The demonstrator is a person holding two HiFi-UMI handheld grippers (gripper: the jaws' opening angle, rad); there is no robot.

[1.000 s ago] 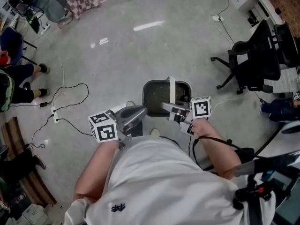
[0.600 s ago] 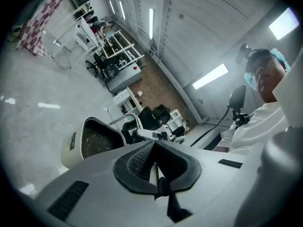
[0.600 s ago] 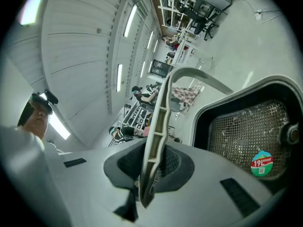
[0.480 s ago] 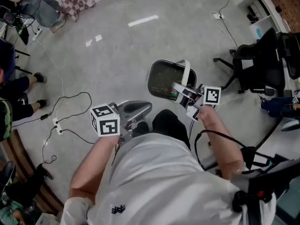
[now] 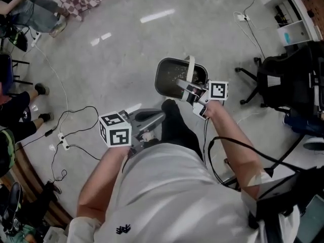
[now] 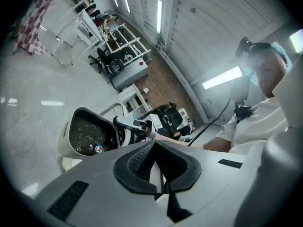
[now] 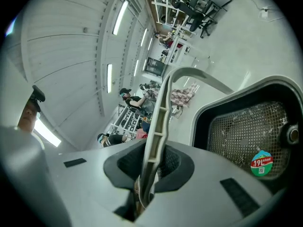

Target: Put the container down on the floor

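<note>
The container [image 5: 171, 78] is a grey bin with a dark mesh inside and a pale bail handle [image 5: 190, 66]. It hangs above the floor from my right gripper [image 5: 189, 88], which is shut on that handle. In the right gripper view the handle [image 7: 159, 119] runs up between the jaws, and the bin's mesh [image 7: 244, 129] carries a round sticker [image 7: 262, 162]. My left gripper [image 5: 156, 118] is lower left of the bin, shut and empty. Its own view shows the closed jaws [image 6: 159, 175] and the container [image 6: 86, 134] ahead.
A black office chair [image 5: 283, 80] stands to the right. Cables and a power strip [image 5: 61, 137] lie on the floor at left. People's legs and shoes [image 5: 40, 90] show at the left edge. My own dark trouser leg [image 5: 177, 130] steps forward under the bin.
The container has been carried forward and up in the head view, still hanging from the right gripper. A dark-trousered leg has stepped forward beneath it. The left gripper stays shut.
</note>
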